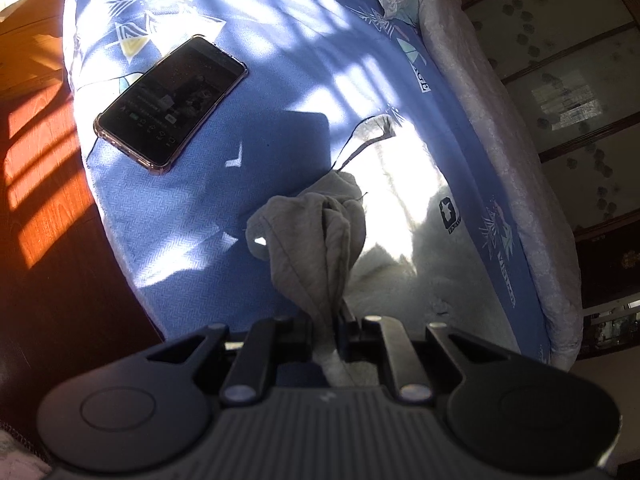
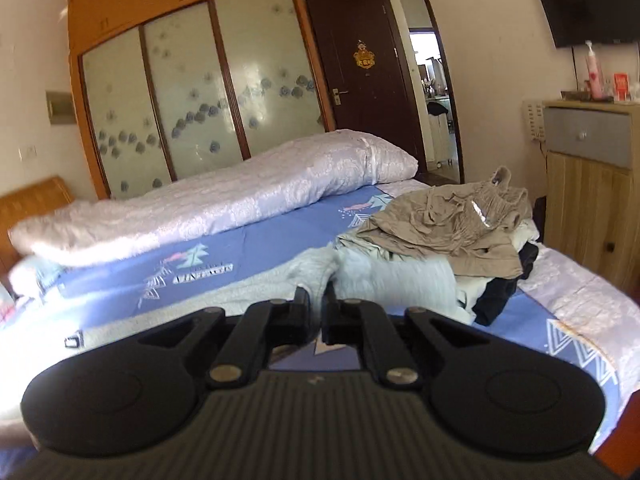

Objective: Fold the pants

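The pants are light grey. In the left wrist view my left gripper (image 1: 326, 322) is shut on a bunched grey fold of the pants (image 1: 316, 240), lifted above the blue bedsheet; the rest of the pants (image 1: 404, 216) lies spread in bright sun to the right, with a dark drawstring. In the right wrist view my right gripper (image 2: 318, 304) is shut on a pale grey edge of the pants (image 2: 316, 270), which stretch away over the bed to the left.
A phone (image 1: 170, 102) lies on the blue sheet (image 1: 192, 208) near the bed's left edge, with wooden floor (image 1: 36, 152) beyond. A pile of clothes (image 2: 444, 228) sits at the right of the bed. A rolled white quilt (image 2: 224, 204) lies along the far side. A cabinet (image 2: 588, 184) stands right.
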`<state>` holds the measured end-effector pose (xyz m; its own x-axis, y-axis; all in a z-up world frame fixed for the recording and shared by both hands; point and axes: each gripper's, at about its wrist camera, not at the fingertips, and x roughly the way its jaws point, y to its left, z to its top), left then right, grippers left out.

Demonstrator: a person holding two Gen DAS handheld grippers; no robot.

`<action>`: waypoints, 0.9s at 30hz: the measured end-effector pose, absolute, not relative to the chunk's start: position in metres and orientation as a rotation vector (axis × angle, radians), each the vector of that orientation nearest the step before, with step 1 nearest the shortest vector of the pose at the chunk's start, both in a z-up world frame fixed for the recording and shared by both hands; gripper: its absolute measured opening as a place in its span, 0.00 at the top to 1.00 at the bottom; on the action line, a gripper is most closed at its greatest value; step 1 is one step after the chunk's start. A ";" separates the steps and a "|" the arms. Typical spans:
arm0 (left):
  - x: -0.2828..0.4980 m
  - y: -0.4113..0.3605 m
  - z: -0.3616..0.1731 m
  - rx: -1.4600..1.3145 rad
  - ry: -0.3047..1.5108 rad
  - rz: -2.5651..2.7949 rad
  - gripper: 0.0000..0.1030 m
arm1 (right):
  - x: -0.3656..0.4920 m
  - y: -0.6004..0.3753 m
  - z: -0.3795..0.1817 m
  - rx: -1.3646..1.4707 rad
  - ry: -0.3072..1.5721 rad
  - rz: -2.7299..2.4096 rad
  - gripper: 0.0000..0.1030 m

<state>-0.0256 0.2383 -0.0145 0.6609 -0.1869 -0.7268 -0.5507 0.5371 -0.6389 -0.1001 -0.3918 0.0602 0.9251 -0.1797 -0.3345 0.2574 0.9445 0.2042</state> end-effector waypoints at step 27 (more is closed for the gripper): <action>0.241 0.200 0.040 -0.957 0.801 0.147 0.89 | 0.218 -0.449 0.037 0.608 0.415 -0.283 0.94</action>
